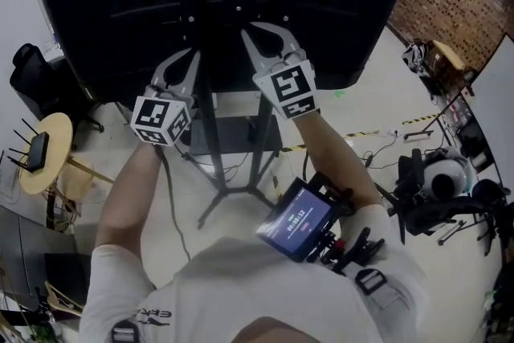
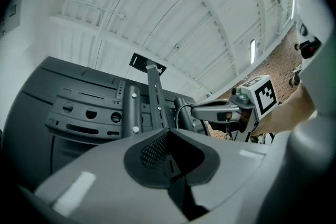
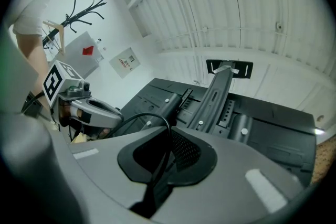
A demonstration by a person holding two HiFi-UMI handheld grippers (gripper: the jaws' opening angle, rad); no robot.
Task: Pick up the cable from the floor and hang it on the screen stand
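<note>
Pickup already behind, judging by the cable [image 3: 149, 114]: off the floor [image 1: 337, 124] and up at the back of the screen [image 1: 120, 4]. Pinched as a thin black loop between the jaws of the right hand-held gripper [image 3: 170, 131], pressed almost together on it, just in front of the upper bracket of the screen stand [image 3: 218, 86]. Arches out of those jaws toward the left hand-held gripper [image 2: 168, 131], close beside and at about the same height. Left jaws pressed together, with nothing visible between them in the left gripper view. Possibly a further run of the same cable trailing down past the left forearm toward the floor in the head view, though too thin and dark there to tell apart from the gripper's own lead. Hanging not yet done: no loop draped over the post or any bracket, no part of the cable visibly resting on the stand. Left to do: carry the loop over a projecting part of the stand, settle it there, then spread the right jaws and check for slipping.
</note>
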